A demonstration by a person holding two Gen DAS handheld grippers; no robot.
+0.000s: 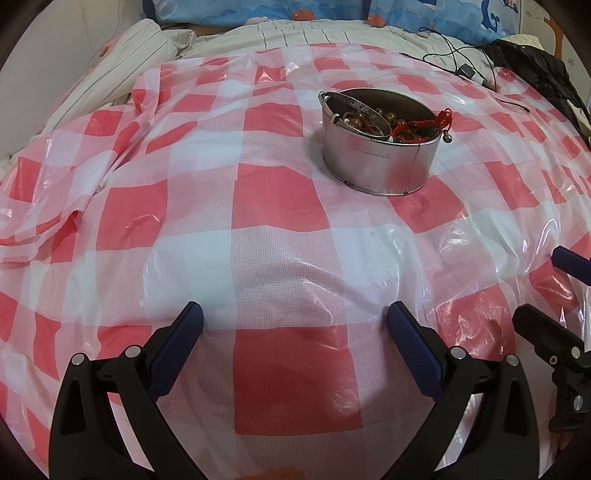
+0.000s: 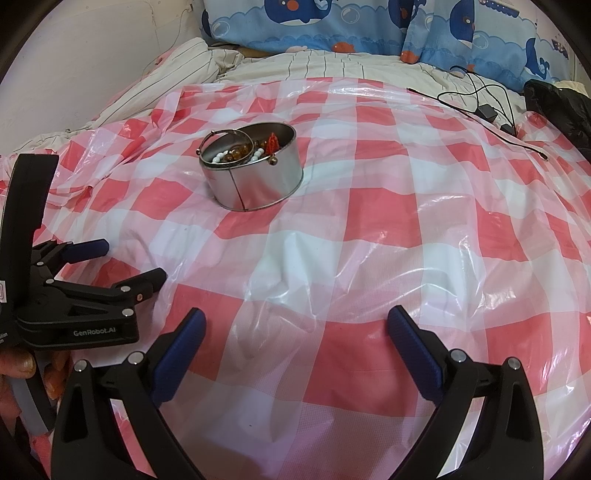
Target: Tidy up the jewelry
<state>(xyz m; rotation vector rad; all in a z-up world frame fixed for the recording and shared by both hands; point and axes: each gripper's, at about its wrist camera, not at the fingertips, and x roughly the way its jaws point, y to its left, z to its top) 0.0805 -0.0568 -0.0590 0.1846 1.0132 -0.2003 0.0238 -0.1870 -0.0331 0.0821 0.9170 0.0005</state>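
Ahead, the jewelry tin (image 1: 380, 147) is sitting right of the left gripper (image 1: 295, 321) and left of the right gripper (image 2: 297, 328), both gaping empty.

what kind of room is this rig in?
Most likely a bedroom, working on a bed. Whale-print pillows sit at the far end over a striped sheet, and a checkered plastic cover is spread on top, holding the jewelry tin.
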